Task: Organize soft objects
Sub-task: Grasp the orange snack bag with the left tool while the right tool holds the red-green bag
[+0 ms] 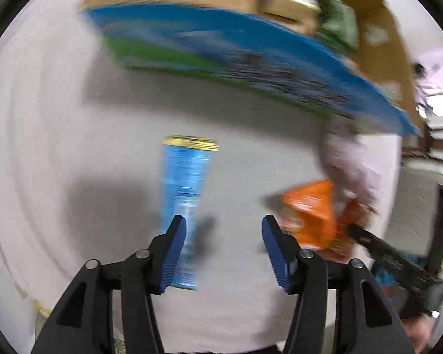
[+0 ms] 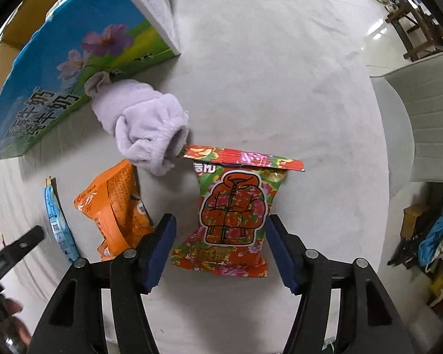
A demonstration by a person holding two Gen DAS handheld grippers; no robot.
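Left gripper (image 1: 224,253) points down over the pale cloth-covered table (image 1: 59,135), ribbed blue pads spread apart with nothing between them — released. A slim blue packet (image 1: 186,194) with a gold crimped end lies flat under its left finger, glossy and smeared by blur. Off its right finger, a crinkly orange snack bag (image 1: 308,215), and beyond that a pale lilac plush (image 1: 351,159), too blurred here to read any shape.

Right gripper (image 2: 220,246) hangs straight down too, pads parted and straddling the lower half of a shiny red floral snack bag (image 2: 236,209), pillow-shaped with a flat sealed top edge. The pads sit just beside the bag's edges; I can't tell whether they touch, but nothing looks squeezed. Just left of the left finger lies the puffy orange snack bag (image 2: 115,206), and further left, the thin blue packet (image 2: 57,221). Ahead of the fingers sits the lilac plush (image 2: 141,121), fuzzy, rolled into a soft tube, touching the floral bag's top corner. Behind it stands a printed cardboard carton (image 2: 71,67), blue with flowers.
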